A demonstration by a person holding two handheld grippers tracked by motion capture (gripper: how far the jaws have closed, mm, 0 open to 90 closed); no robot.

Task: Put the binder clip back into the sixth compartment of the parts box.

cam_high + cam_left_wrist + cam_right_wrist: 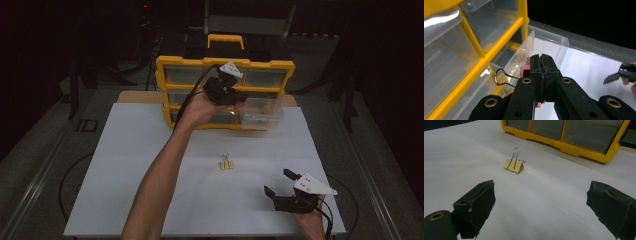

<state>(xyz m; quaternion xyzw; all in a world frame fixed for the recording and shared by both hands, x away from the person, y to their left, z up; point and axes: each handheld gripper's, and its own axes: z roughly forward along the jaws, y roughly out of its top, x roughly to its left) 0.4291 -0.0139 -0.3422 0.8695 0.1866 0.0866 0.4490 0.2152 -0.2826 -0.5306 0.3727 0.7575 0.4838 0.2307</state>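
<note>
While your left gripper (541, 58) has its jaws clamped shut on the pink binder clip (524, 71), held just ahead of the pulled-out clear drawer (549, 41) of the yellow organizer (165, 75), treat that clip as light, stiff and springy, with smooth painted sides that could slip. You grip its body while its wire handle (503, 78) sticks out beside the jaws. Your right gripper (541, 202) stands wide open, with the yellow binder clip (514, 165) ahead on the worktop (140, 165); I'd take it across the folded body.

no legible txt, labels, nos.
</note>
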